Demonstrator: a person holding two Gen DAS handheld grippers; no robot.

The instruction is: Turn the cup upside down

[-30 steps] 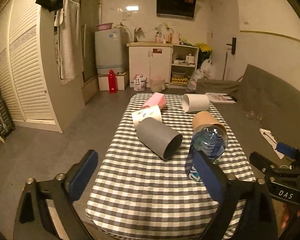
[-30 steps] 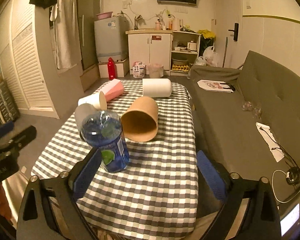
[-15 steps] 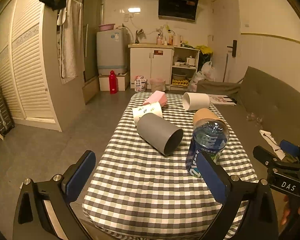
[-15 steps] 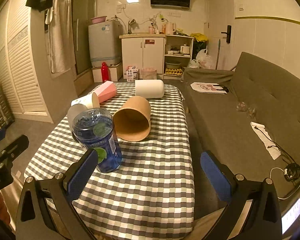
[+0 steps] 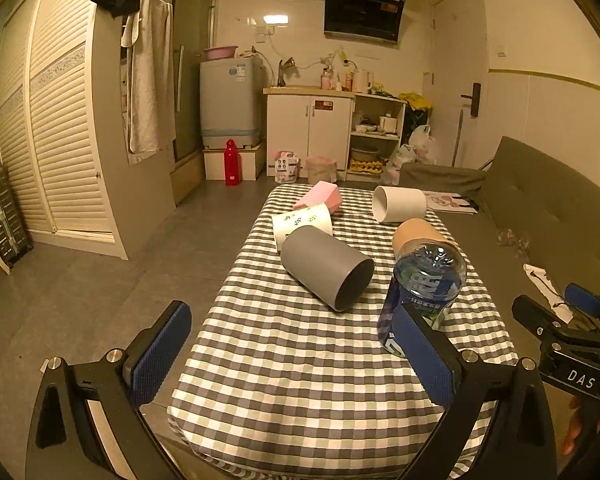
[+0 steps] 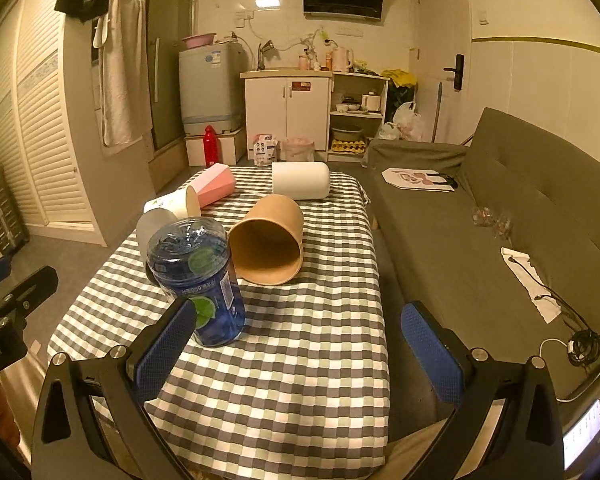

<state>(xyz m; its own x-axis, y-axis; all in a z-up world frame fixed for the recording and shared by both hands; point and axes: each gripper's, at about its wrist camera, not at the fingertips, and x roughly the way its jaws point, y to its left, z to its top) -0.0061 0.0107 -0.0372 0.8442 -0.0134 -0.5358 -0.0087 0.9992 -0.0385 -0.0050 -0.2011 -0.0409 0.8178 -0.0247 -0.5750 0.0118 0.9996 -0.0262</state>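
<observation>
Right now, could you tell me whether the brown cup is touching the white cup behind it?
Apart. The right wrist view shows a strip of checked tablecloth between the brown cup and the white cup, both lying on their sides.

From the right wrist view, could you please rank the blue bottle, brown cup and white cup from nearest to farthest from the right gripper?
1. Blue bottle: nearest, standing just ahead of the left finger of the right gripper.
2. Brown cup: mid-table, lying on its side, mouth toward the camera.
3. White cup: farthest, lying at the table's far end.
</observation>
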